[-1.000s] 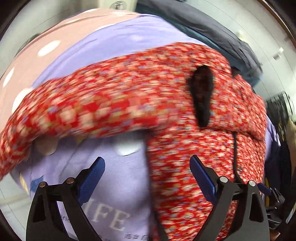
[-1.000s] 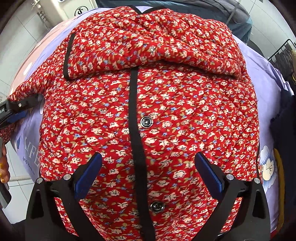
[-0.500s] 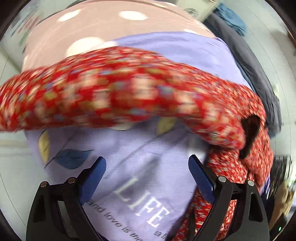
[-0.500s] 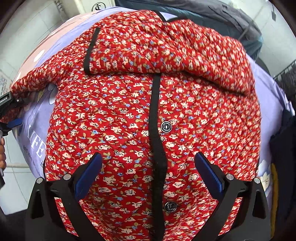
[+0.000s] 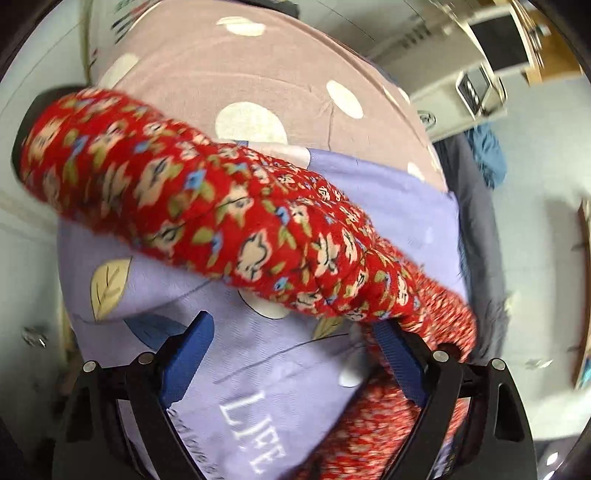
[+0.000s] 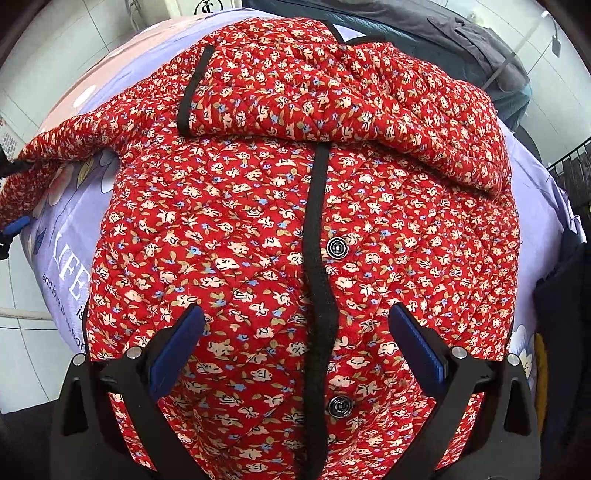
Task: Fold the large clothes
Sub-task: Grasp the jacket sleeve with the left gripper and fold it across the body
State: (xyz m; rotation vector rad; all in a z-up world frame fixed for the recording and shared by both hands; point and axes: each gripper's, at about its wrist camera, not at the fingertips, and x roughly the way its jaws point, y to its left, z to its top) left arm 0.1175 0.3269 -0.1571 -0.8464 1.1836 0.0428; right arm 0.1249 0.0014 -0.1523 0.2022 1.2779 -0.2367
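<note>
A red floral quilted jacket (image 6: pixel 240 221) lies front-up on the bed, snaps shut along its black placket. One sleeve (image 6: pixel 332 96) is folded across the chest. The other sleeve (image 5: pixel 184 192) stretches out over the lilac sheet (image 5: pixel 258 387). My left gripper (image 5: pixel 291 325) hovers just short of that sleeve; its jaws are closing, with only sheet showing between them and its right fingertip by the sleeve's root. My right gripper (image 6: pixel 295 310) hangs open above the jacket's lower front, gripping nothing.
A pink polka-dot cover (image 5: pixel 258 66) lies beyond the lilac sheet. Grey and blue clothes (image 6: pixel 461 29) are heaped at the bed's far end. A dark garment (image 6: pixel 565 314) and a wire rack (image 6: pixel 576 166) stand at the right. White tiled floor surrounds the bed.
The left gripper has swung away from the jacket's body and rolled, so the outstretched sleeve now crosses its view. The right gripper has shifted slightly over the jacket's front.
</note>
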